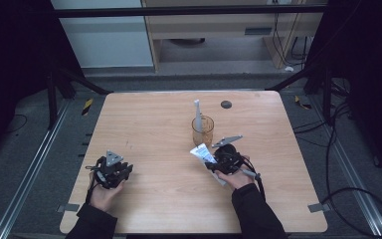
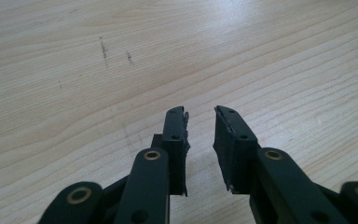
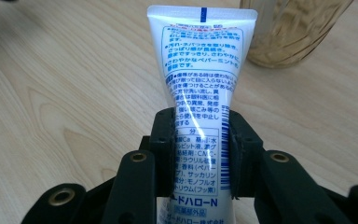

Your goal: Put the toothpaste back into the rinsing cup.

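Just right of the high view's centre, the right tongs (image 3: 200, 154) clamp the toothpaste tube (image 3: 199, 93) below the amber cup (image 1: 202, 130) holding a toothbrush (image 1: 197, 113), so pickup looks done and placing remains, while the left tongs (image 2: 200, 140) sit narrowly parted, empty, lower left.

White, blue-printed tube (image 3: 200, 93); amber cup (image 1: 202, 130); pale wood-grain table (image 1: 154, 129).

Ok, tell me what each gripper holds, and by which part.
The right gripper clamps the white toothpaste tube across its lower body, crimped end pointing away. The left gripper holds nothing, its jaws apart over bare table.
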Available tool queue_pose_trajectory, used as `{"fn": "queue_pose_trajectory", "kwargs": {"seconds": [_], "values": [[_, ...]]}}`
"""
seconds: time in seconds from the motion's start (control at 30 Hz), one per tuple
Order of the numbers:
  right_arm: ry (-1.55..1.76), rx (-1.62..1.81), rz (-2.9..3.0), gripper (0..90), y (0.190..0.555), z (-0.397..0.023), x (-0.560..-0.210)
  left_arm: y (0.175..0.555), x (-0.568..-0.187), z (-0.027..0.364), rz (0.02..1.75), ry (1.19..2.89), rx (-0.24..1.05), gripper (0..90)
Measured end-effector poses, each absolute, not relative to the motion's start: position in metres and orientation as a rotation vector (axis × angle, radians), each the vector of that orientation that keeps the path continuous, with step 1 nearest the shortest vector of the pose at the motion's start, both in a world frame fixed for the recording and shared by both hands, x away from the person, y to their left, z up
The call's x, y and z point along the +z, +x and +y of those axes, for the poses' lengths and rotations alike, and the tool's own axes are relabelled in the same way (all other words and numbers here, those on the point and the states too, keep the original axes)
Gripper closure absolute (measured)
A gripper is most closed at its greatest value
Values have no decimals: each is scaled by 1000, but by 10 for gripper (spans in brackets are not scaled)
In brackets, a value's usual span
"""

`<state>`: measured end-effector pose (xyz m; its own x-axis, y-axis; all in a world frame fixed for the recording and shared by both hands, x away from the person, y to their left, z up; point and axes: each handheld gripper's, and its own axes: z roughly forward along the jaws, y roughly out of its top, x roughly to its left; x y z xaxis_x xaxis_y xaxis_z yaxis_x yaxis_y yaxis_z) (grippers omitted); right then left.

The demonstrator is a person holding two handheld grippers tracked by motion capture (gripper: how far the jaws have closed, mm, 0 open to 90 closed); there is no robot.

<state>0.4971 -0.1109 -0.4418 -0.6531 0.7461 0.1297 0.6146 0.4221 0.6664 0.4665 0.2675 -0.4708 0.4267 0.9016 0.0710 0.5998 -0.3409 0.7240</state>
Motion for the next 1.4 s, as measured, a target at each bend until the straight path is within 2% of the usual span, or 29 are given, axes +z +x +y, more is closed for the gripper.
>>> {"fn": "queue_pose_trajectory", "kwargs": {"seconds": [0.6,1.0,1.4], "values": [[1187,1298,2147,683,489,-149,-404,467,-471,267,1263,2061,629,727],[1205,1416,1893,683,510,-148,-389,466,-470,268,1264,2052,641,727],[1252,1448,1753,683,542,-147,-389,466,-470,269,1264,2049,649,723]]}}
